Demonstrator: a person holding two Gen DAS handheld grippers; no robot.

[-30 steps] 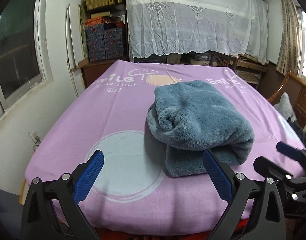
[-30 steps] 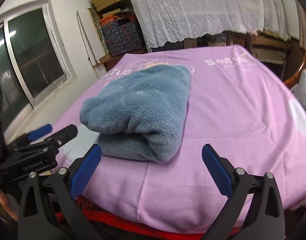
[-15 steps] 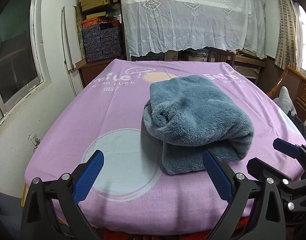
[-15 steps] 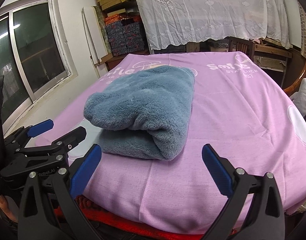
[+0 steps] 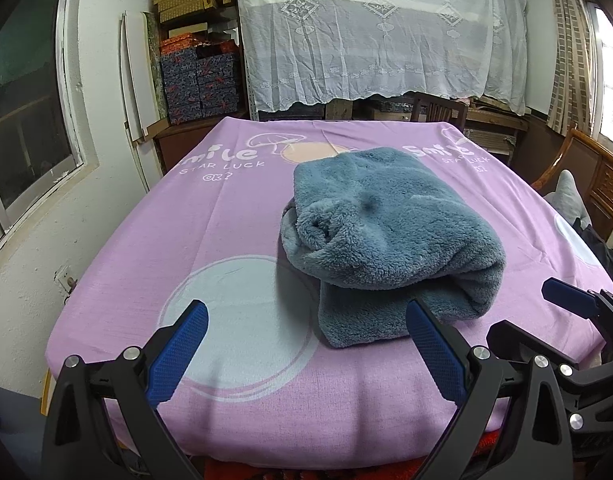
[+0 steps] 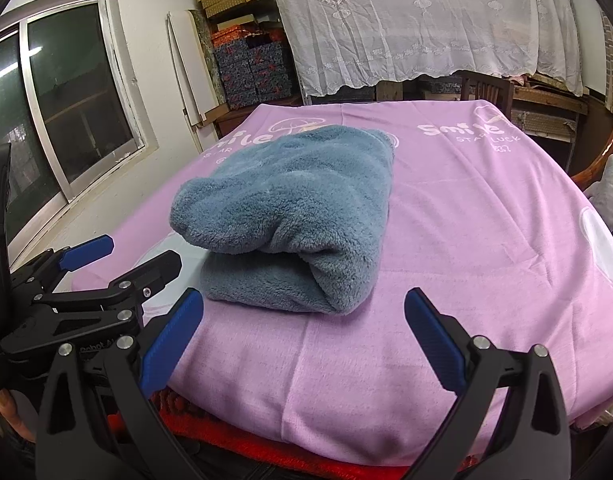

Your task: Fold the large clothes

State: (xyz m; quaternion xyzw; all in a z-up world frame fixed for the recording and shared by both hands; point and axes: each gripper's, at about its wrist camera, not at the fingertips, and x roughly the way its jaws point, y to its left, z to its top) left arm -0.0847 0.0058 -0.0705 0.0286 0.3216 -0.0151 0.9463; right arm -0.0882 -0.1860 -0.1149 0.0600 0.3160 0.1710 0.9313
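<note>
On the pink-sheeted table (image 5: 210,248), toward its near right, lies the blue fleece garment (image 5: 386,236), folded into a thick bundle. Both the left claw (image 5: 306,352) and right claw (image 6: 304,344) are released, holding nothing. It looks soft, bulky and floppy; grasp a folded edge.

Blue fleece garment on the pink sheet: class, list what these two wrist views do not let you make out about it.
- What kind of garment the blue fleece garment is: folded in on itself, both views.
- Its underside: pressed on the pink sheet.
- Its far edge in the right wrist view: hidden behind its own bulk.
- What is between its layers: only a dark gap shows at the fold.
</note>
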